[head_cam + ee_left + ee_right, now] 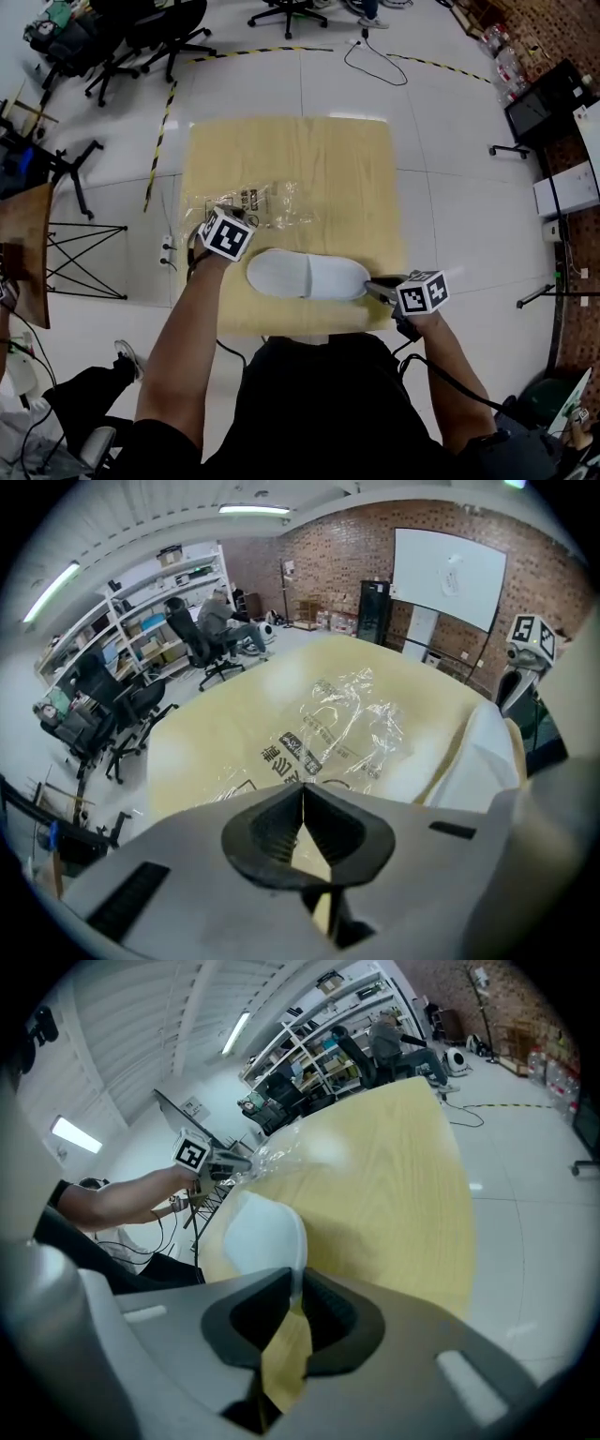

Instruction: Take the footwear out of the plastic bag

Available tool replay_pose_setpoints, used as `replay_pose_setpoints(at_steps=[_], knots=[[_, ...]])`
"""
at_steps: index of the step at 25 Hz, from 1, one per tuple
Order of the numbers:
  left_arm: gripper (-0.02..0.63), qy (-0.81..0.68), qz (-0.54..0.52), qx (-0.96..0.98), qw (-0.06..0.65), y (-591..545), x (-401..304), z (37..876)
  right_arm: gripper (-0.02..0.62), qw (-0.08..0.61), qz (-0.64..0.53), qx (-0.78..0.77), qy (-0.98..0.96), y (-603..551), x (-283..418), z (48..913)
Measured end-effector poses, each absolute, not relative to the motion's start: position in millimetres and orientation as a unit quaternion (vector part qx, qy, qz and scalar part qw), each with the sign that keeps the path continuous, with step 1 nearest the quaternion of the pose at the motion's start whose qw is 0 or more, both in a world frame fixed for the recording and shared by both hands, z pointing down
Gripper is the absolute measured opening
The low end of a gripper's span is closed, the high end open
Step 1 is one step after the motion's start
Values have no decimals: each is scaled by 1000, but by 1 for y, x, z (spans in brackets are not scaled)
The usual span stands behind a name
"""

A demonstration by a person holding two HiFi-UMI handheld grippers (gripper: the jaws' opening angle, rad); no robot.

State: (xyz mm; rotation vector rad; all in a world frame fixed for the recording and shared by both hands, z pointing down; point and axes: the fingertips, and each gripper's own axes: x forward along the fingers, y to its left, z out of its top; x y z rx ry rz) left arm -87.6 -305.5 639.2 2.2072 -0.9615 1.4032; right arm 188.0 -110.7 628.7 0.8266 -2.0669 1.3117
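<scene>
Yellow wooden table. Clear printed plastic bag lies crumpled, left of centre. White slipper is out of the bag, lying crosswise just beside it along the table's near edge, between the two grippers. Left gripper: jaws closed together, pinching the bag's near edge. Right gripper: jaws clamped on the slipper's thin rim.

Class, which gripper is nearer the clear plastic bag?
Left. The left gripper, shut, is at the plastic bag; the right gripper grips the white slipper at its end away from the bag.
</scene>
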Motion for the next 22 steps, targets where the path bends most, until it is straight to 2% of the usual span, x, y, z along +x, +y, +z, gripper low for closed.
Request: replay_pose_setpoints(at_steps=[5,9,13,16,22], knots=[[9,-281,503,800,166,-306,-24,645,41,286,484,294,-773,-113,155,629],[12,-269,506,804,160,-300,-3,648,49,308,464,304,-773,-121,148,631],[100,-261,484,819,164,-293,0,646,94,320,451,343,-759,-121,159,631],[101,-265,454,833,172,-287,-12,631,123,303,443,392,-747,-119,170,619],[126,-277,320,886,188,-264,-36,563,112,233,398,493,-738,-103,187,563]])
